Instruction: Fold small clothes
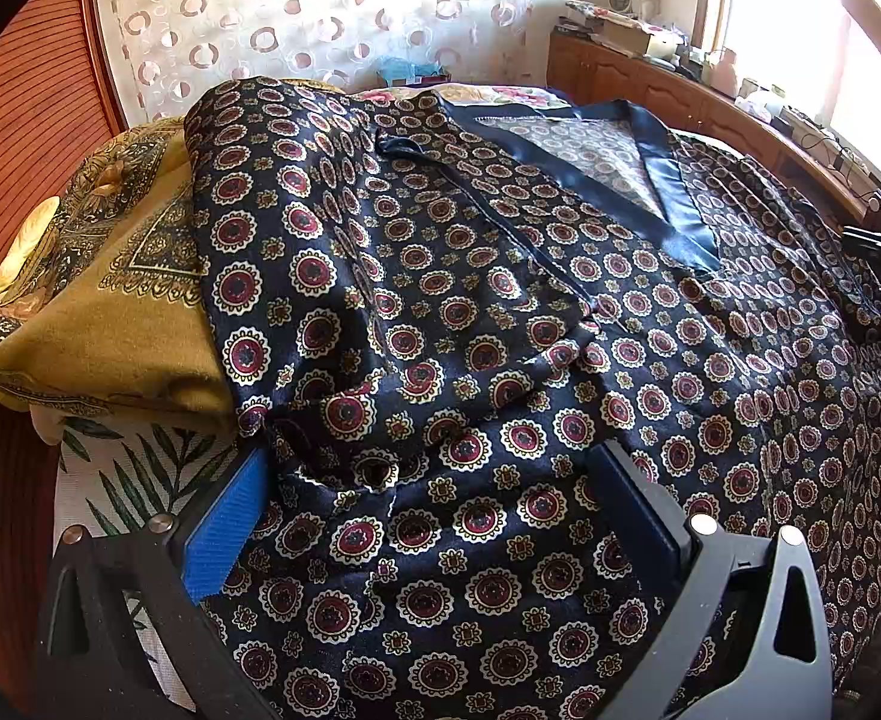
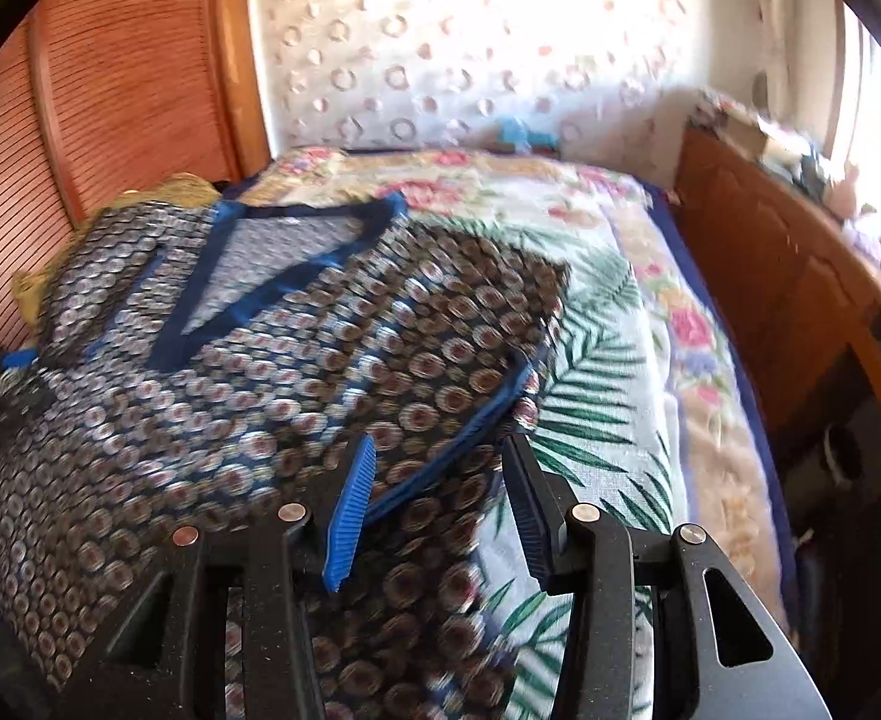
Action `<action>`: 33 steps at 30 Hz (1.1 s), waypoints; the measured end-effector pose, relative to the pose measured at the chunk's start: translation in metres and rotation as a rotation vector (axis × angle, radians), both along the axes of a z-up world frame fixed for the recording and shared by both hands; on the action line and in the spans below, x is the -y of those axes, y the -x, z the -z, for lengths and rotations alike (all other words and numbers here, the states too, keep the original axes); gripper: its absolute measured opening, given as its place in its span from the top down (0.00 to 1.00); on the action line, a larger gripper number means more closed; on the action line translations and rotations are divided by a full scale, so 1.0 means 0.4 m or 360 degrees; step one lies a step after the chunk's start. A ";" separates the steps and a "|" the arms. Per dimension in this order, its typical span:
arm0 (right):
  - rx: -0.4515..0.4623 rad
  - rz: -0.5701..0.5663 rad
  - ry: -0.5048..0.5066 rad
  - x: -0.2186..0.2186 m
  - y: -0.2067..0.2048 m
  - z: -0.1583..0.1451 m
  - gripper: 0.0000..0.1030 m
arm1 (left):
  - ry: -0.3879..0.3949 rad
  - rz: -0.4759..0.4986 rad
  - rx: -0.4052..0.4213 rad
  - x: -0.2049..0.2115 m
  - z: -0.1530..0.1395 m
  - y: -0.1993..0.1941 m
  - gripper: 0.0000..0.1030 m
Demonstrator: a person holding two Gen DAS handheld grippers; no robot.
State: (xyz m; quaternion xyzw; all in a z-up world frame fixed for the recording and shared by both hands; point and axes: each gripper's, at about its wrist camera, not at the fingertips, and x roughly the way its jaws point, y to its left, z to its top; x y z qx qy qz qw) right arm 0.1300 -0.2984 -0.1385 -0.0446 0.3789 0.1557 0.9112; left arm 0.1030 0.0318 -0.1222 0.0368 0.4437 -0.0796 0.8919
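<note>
One bed [image 2: 632, 324] with a leaf-and-flower cover fills the room's middle, and one dark satin top [image 1: 500, 312] printed with red medallions lies spread across it, navy-trimmed neckline toward twelve o'clock. One folded mustard blanket [image 1: 122, 312] sits at its nine o'clock side, touching the fabric's edge.

The left gripper [image 1: 434, 516] has its jaws spread wide, one blue pad either side of a rumpled bulge of the top, the cloth lying between them; I cannot tell whether the pads touch it.

The right gripper [image 2: 440, 504] is also spread apart, low over the top's navy-edged border at the four o'clock side, the left pad above the fabric and the right pad over bare bed cover. That view is blurred.
</note>
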 end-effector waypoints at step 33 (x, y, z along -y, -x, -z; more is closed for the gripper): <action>0.0053 0.0017 0.0113 -0.055 -0.143 -0.001 0.59 | 0.0000 0.0000 0.0001 -0.001 -0.001 0.001 0.00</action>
